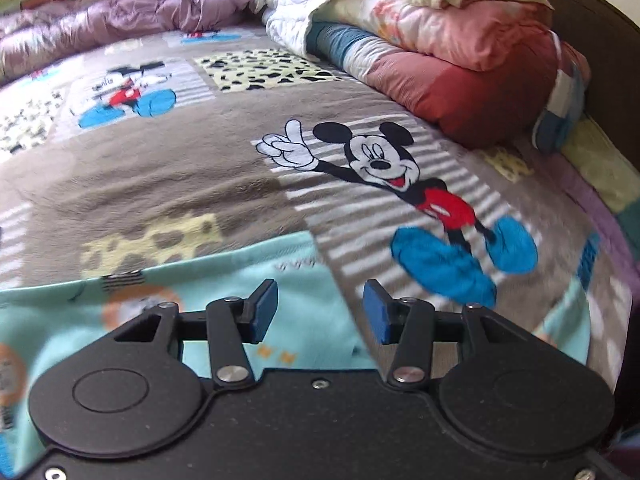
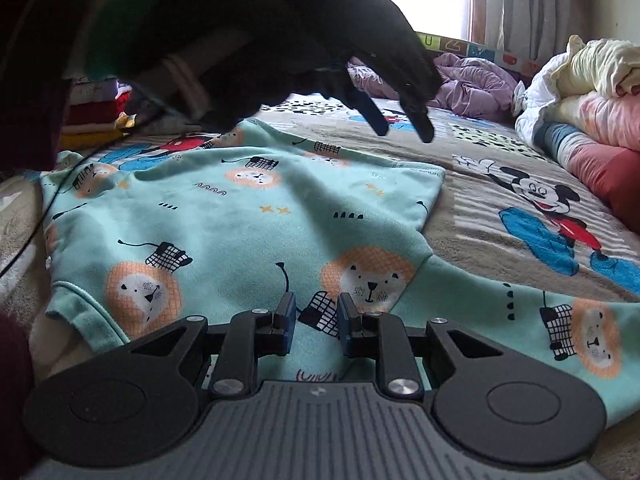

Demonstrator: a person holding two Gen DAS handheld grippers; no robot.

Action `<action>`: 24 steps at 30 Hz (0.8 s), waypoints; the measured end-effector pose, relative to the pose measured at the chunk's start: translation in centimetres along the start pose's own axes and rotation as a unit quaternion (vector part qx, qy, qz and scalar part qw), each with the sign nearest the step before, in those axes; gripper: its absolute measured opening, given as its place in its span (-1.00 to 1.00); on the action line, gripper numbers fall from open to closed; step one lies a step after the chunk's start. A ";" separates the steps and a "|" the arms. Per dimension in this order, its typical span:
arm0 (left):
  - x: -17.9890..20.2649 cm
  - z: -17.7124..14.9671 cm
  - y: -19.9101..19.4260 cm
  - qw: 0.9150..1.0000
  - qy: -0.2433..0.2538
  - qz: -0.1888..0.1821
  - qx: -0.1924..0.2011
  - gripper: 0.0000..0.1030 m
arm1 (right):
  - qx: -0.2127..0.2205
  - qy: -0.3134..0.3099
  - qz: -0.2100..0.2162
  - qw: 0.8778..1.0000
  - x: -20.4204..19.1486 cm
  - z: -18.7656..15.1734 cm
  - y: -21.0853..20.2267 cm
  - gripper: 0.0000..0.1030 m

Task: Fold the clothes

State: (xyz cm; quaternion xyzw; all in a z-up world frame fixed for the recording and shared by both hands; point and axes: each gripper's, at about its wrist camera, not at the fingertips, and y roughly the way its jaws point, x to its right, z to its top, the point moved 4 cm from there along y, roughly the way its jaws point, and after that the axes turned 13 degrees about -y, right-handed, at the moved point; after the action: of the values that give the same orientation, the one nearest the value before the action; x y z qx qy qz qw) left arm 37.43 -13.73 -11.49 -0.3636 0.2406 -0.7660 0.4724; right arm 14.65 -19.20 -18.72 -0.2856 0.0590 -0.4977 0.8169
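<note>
A teal sweatshirt with orange lion prints [image 2: 240, 220] lies spread flat on the bed, one sleeve [image 2: 520, 312] stretched toward the right. My right gripper [image 2: 316, 312] hangs low over its near part; the pads stand a narrow gap apart with flat fabric showing through and nothing pinched. A gloved hand holds my left gripper [image 2: 404, 130] in the air above the sweatshirt's far edge, pointing down. In the left wrist view the left gripper [image 1: 320, 300] is open and holds nothing, over the sweatshirt's [image 1: 224, 276] edge and the blanket.
A brown Mickey Mouse blanket [image 1: 180, 168] covers the bed. Rolled quilts and pillows [image 1: 460, 72] pile along the right side by a dark headboard [image 1: 592, 20]. A crumpled purple duvet [image 1: 120, 16] lies at the far end. Folded clothes [image 2: 92, 108] are stacked far left; a thin cable [image 2: 24, 240] trails there.
</note>
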 end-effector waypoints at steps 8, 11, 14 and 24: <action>0.5 1.5 5.3 0.999 -0.021 0.027 -0.025 -0.12 | 0.001 0.008 0.010 1.000 0.3 -0.2 0.0 -0.53; 0.3 1.5 7.0 0.998 -0.020 0.054 -0.032 -0.24 | 0.001 0.010 0.012 1.000 0.3 -0.2 0.1 -0.53; 0.1 1.2 8.2 0.996 -0.016 0.076 -0.036 -0.55 | 0.001 0.011 0.013 1.000 0.3 -0.2 0.1 -0.52; -0.5 3.1 6.8 0.995 -0.056 0.074 0.041 -0.91 | -0.009 0.019 0.032 0.999 0.2 -0.4 0.3 -0.48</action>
State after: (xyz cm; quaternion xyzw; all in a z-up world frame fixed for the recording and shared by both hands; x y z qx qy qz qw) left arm 43.71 -16.31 -14.61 -0.3674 0.2079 -0.7166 0.5551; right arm 14.81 -19.41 -19.15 -0.2815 0.0879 -0.4762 0.8284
